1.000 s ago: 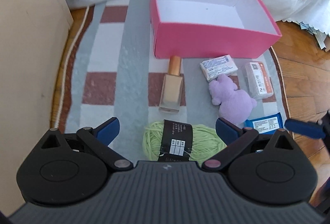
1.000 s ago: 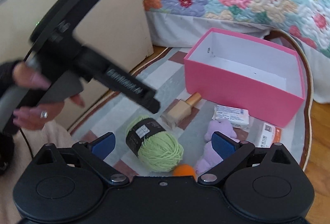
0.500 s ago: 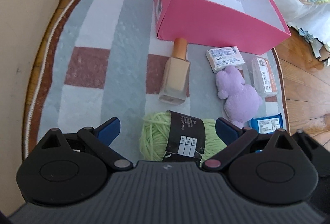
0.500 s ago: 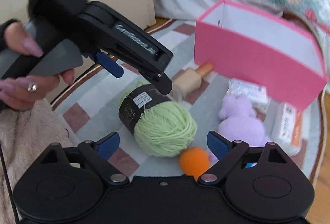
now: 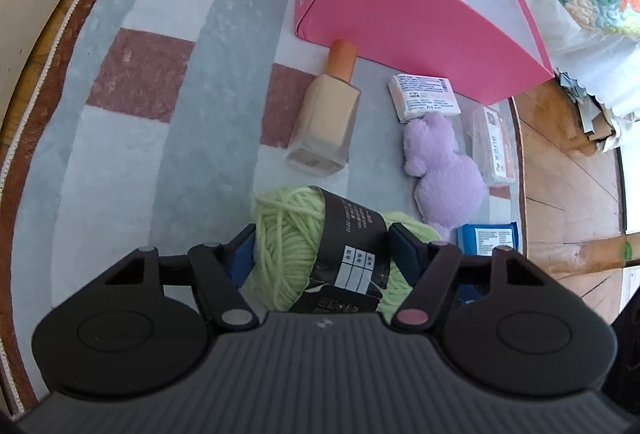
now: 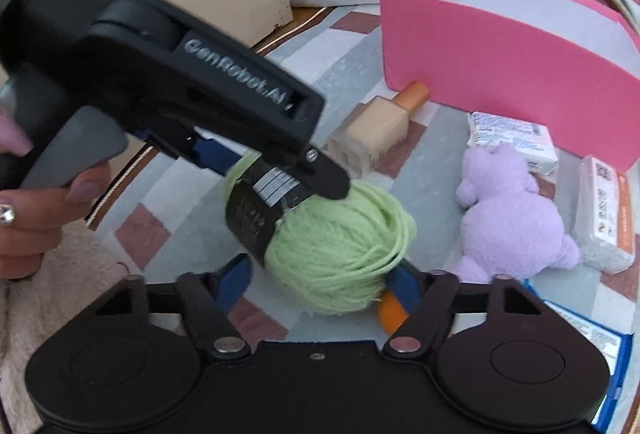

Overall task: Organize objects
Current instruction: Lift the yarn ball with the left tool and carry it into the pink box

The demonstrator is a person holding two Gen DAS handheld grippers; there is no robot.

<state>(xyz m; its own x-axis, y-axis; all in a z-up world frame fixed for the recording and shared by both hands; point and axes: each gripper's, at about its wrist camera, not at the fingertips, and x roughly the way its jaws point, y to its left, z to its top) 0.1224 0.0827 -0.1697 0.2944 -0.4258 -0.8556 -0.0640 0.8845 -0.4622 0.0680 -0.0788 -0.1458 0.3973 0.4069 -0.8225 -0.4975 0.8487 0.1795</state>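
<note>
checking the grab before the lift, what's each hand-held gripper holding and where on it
Both have just been closing on the green yarn ball. The left hand-held gripper clamps it across the black paper label; the right hand-held gripper clamps its bare yarn end.

Fuzzy green yarn ball [image 5: 288, 246], plush purple toy [image 5: 444, 170], matt pink cardboard box [image 5: 404, 14].

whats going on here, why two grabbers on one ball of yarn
A person is tidying small items off a rug, presumably into the open pink box. Both hand-held grippers have just been closing around the green yarn ball: the left gripper clamps its black-labelled end, the right gripper squeezes the other end. The yarn appears to rest on the rug. A lotion bottle, purple plush toy and several packets lie nearby.
</note>
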